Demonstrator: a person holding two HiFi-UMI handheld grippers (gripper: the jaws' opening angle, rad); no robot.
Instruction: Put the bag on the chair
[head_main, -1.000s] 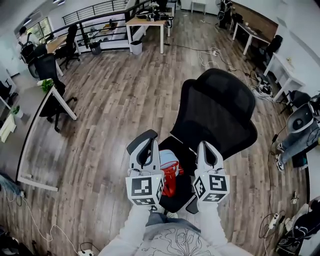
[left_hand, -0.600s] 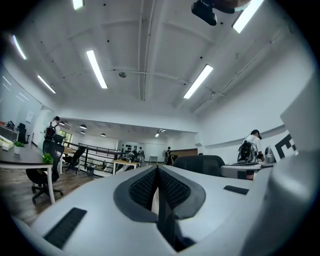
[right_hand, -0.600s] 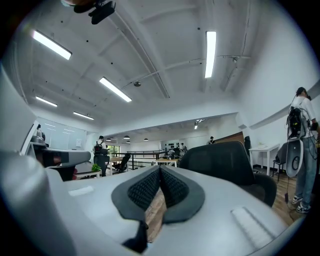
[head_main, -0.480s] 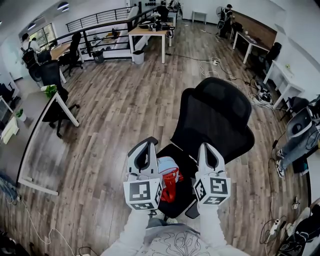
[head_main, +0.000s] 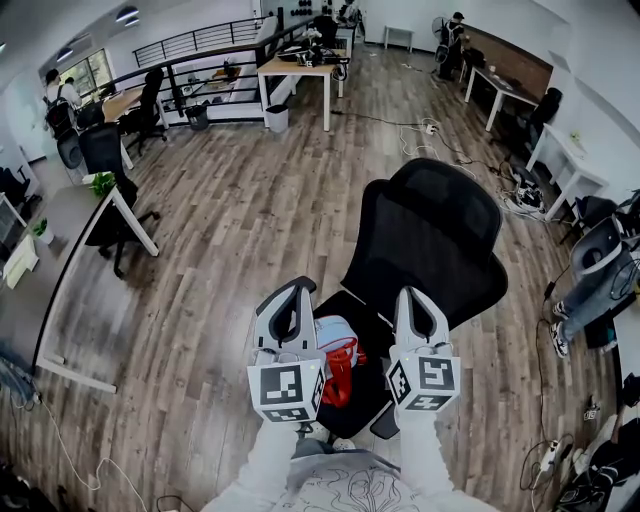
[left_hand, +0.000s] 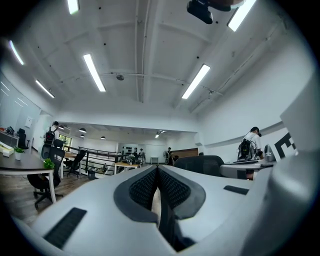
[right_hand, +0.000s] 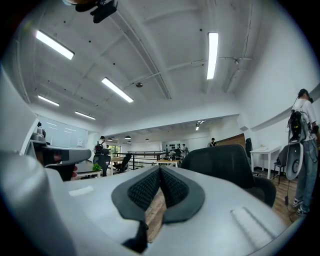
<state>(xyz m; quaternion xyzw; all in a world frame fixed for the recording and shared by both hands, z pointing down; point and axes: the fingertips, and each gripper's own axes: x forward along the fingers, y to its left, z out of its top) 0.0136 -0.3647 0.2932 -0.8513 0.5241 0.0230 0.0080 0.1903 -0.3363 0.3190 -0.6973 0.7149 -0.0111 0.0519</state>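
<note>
The bag (head_main: 337, 350) lies on the seat of the chair (head_main: 440, 230), so the task looks done. From your jaws it is below and between the two grippers, closer to the left gripper (head_main: 296, 286) than to the right gripper (head_main: 412, 293), and neither touches it. Both pairs of jaws are pressed together with nothing in them. Its long axis I cannot tell, because the left gripper covers part of it.

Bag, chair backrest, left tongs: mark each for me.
bag (head_main: 336, 332), head view, its light blue top.
chair backrest (head_main: 430, 235), head view, middle of the black mesh.
left tongs (left_hand: 158, 170), left gripper view, where the shut tips meet.
</note>
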